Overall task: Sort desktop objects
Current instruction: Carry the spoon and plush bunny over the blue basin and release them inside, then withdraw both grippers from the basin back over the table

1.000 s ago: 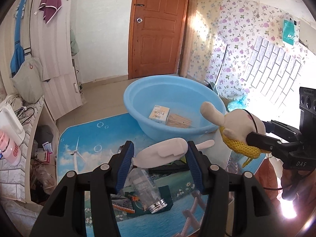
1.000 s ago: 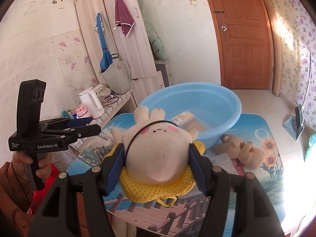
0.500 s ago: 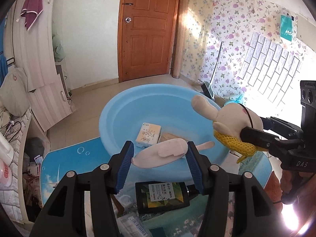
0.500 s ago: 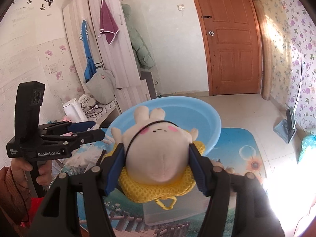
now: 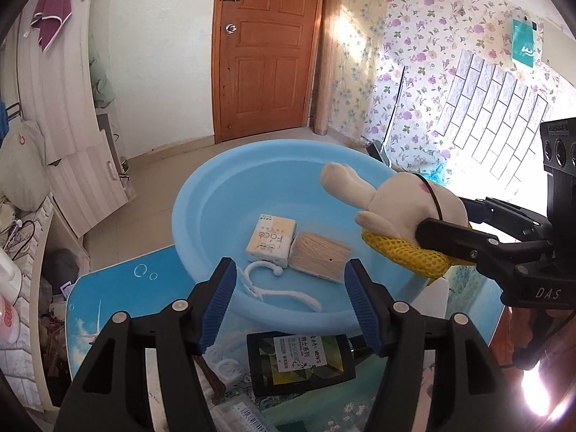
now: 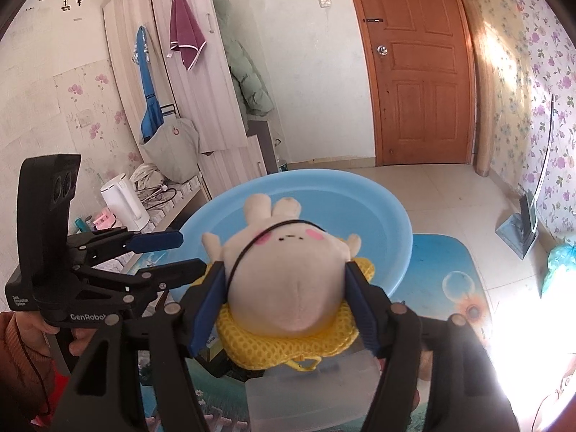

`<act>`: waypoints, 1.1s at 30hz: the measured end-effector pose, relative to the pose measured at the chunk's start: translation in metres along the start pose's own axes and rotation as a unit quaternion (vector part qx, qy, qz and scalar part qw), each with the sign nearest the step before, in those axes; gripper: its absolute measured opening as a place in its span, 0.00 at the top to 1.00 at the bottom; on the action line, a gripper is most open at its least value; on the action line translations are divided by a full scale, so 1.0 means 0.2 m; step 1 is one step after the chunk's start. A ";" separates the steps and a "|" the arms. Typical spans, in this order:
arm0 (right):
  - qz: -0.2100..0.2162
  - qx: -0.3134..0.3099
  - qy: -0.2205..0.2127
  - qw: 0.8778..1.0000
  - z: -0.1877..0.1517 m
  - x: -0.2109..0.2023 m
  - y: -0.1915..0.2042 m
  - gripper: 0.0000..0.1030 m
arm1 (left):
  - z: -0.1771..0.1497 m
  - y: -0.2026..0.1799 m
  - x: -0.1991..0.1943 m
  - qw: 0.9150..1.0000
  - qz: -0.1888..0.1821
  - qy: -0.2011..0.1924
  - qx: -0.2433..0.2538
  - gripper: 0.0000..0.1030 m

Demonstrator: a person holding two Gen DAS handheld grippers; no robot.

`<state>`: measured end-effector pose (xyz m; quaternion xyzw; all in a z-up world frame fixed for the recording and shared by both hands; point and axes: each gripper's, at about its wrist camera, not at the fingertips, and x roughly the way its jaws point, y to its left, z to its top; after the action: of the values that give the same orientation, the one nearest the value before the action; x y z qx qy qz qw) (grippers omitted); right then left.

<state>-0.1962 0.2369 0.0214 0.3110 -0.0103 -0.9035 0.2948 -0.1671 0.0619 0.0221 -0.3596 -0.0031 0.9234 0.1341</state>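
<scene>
Right wrist view: right gripper (image 6: 286,297), jaws opening, still pinched the plush rabbit (image 6: 288,284) above the blue basin (image 5: 201,194). Left gripper (image 5: 288,300), jaws opening, held nothing. Release should come only when the rabbit is well inside the rim.

A cream plush rabbit (image 6: 288,280) with pink cheeks and a yellow mesh collar is suspended face-up over the near rim of a round blue basin (image 5: 216,194), which contains a white-and-orange box (image 5: 270,240), a bundle of wooden sticks (image 5: 319,256) and a white hook (image 5: 277,288).
</scene>
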 end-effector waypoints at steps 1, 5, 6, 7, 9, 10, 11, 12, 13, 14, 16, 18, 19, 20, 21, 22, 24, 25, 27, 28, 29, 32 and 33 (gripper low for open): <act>0.001 0.001 0.001 1.000 0.00 0.01 0.00 0.37 | -0.01 0.01 -0.02 1.000 0.002 0.000 -0.004 0.39; 0.006 0.005 0.007 1.000 -0.02 0.02 0.03 0.32 | -0.07 0.06 -0.08 1.000 0.016 -0.002 -0.019 0.36; 0.004 0.004 0.008 1.000 -0.02 0.02 0.03 0.31 | -0.09 0.08 -0.09 1.000 0.018 -0.002 -0.025 0.35; 0.001 0.004 0.008 1.000 -0.02 0.02 0.04 0.31 | -0.11 0.10 -0.10 0.999 0.018 -0.001 -0.031 0.35; -0.004 0.003 0.010 1.000 -0.02 0.03 0.06 0.30 | -0.14 0.12 -0.13 0.999 0.020 -0.001 -0.040 0.34; -0.006 0.003 0.012 1.000 -0.02 0.03 0.07 0.29 | -0.15 0.13 -0.14 0.999 0.023 -0.001 -0.043 0.34; -0.008 0.004 0.014 1.000 -0.01 0.03 0.08 0.29 | -0.16 0.14 -0.15 0.999 0.026 0.000 -0.045 0.32; -0.011 0.004 0.016 1.000 -0.01 0.04 0.09 0.28 | -0.18 0.15 -0.16 0.999 0.030 -0.001 -0.045 0.30; -0.016 0.003 0.018 1.000 -0.01 0.04 0.10 0.28 | -0.19 0.15 -0.17 0.998 0.035 -0.003 -0.045 0.29; -0.018 0.001 0.019 1.000 -0.01 0.04 0.12 0.28 | -0.20 0.15 -0.18 0.998 0.036 -0.005 -0.045 0.27; -0.018 -0.004 0.016 1.000 0.00 0.03 0.14 0.28 | -0.21 0.16 -0.20 0.998 0.035 -0.008 -0.047 0.27; -0.016 -0.009 0.006 1.000 0.00 0.00 0.18 0.27 | -0.23 0.17 -0.22 0.998 0.036 -0.009 -0.049 0.26; -0.014 -0.012 0.003 1.000 0.00 0.00 0.20 0.26 | -0.24 0.17 -0.23 0.998 0.038 -0.008 -0.049 0.26; -0.013 -0.015 0.001 1.000 0.00 -0.01 0.21 0.25 | -0.26 0.17 -0.24 0.998 0.040 -0.007 -0.049 0.25; -0.011 -0.019 0.001 1.000 0.00 -0.02 0.23 0.25 | -0.27 0.18 -0.25 0.998 0.041 -0.006 -0.051 0.24; -0.010 -0.022 0.001 1.000 0.00 -0.02 0.24 0.25 | -0.28 0.18 -0.26 0.998 0.041 -0.005 -0.054 0.24; -0.008 -0.025 0.002 1.000 -0.02 -0.03 0.26 0.25 | -0.32 0.19 -0.28 0.997 0.044 -0.003 -0.059 0.23; -0.008 -0.025 0.004 1.000 -0.03 -0.04 0.26 0.25 | -0.34 0.20 -0.29 0.997 0.046 -0.002 -0.062 0.22; -0.016 -0.027 0.001 1.000 -0.06 -0.06 0.27 0.25 | -0.37 0.20 -0.30 0.997 0.049 0.000 -0.067 0.22; -0.022 -0.030 -0.005 0.999 -0.07 -0.09 0.27 0.25 | -0.39 0.20 -0.32 0.996 0.050 0.001 -0.070 0.22; -0.026 -0.033 -0.011 0.999 -0.08 -0.11 0.27 0.25 | -0.40 0.21 -0.33 0.996 0.051 0.003 -0.074 0.20; -0.030 -0.036 -0.009 0.999 -0.11 -0.15 0.25 0.25 | -0.46 0.23 -0.34 0.995 0.059 0.012 -0.080 0.16; -0.032 -0.034 -0.006 0.999 -0.13 -0.16 0.23 0.25 | -0.47 0.24 -0.33 0.995 0.060 0.018 -0.082 0.16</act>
<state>-0.1364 0.2198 0.0283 0.2959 0.0289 -0.9140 0.2759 -0.0690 -0.0091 -0.0087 -0.3854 -0.0547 0.9199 0.0481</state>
